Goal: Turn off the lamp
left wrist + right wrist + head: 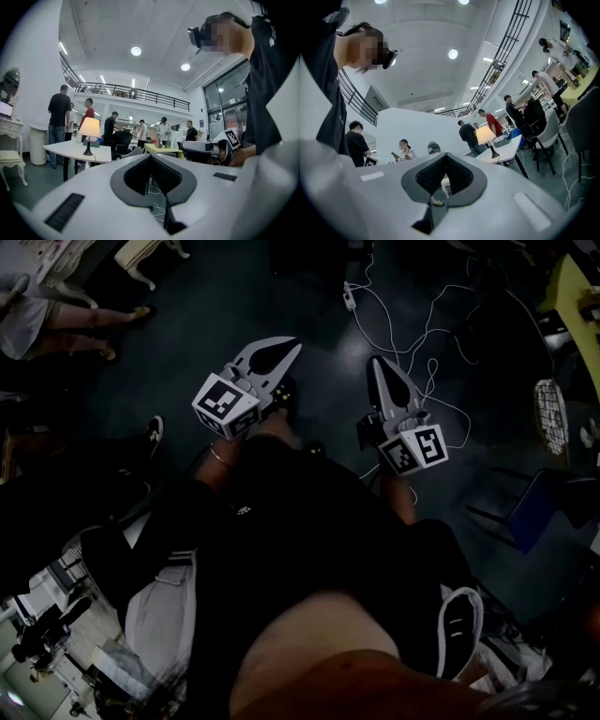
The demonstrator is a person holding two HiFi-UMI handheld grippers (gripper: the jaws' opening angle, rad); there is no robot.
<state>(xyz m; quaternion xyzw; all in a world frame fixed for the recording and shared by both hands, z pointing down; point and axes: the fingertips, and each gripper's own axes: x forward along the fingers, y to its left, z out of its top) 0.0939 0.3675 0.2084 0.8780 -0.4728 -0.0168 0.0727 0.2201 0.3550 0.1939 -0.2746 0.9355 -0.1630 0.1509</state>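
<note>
White table (65, 151) carries lit lamp (89, 129); white cables (412, 343) sprawl on dark floor (234, 306).

We are reading no text, brand, number or sign anywhere; nothing legible is showing in any view.

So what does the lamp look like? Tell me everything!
The lamp is switched on, and its cream, cone-shaped shade glows warm. Under the shade, a thin dark stem runs down to a small, round, dark base. It stands upright near the edge of a white table, far across the room. Only the table touches it.
</note>
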